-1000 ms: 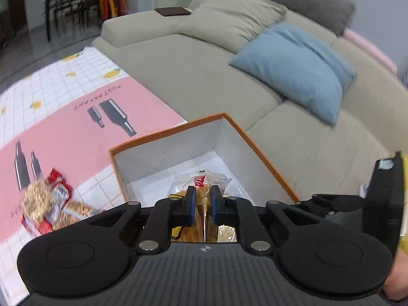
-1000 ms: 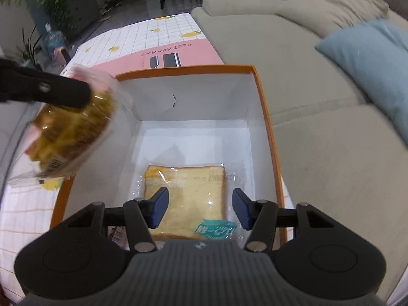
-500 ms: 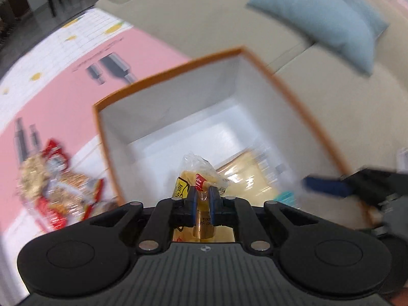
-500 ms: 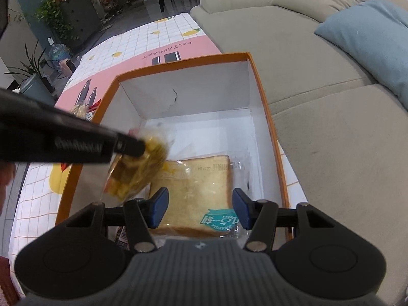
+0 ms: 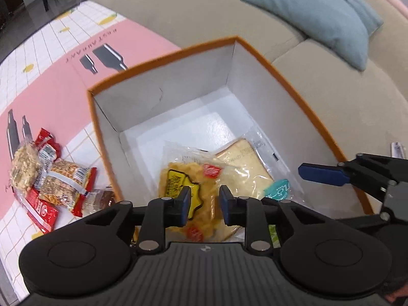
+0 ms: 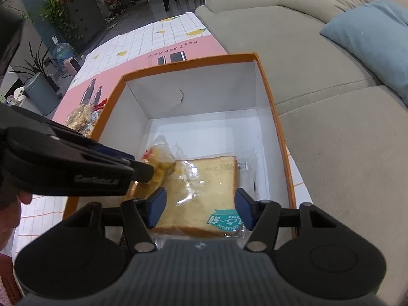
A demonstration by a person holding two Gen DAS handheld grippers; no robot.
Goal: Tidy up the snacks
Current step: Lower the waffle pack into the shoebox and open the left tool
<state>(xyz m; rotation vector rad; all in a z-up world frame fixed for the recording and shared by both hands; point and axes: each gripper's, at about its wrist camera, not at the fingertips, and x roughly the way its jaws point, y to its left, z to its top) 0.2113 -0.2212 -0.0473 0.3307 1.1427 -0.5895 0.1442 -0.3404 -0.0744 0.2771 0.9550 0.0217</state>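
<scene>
An orange-rimmed white box stands on the table. Inside lies a wrapped bread slice and, overlapping its left side, a clear bag of yellow snack. My left gripper is open just above the yellow bag, jaws apart and empty; it shows in the right wrist view reaching in from the left. My right gripper is open and empty above the bread at the box's near edge; one of its fingers shows at right.
A pile of several wrapped snacks lies on the pink and white tablecloth left of the box. A beige sofa with a blue cushion runs along the right.
My left gripper lowered the yellow snack bag into the box and opened, releasing it onto the bread. The right gripper stayed open over the box.
</scene>
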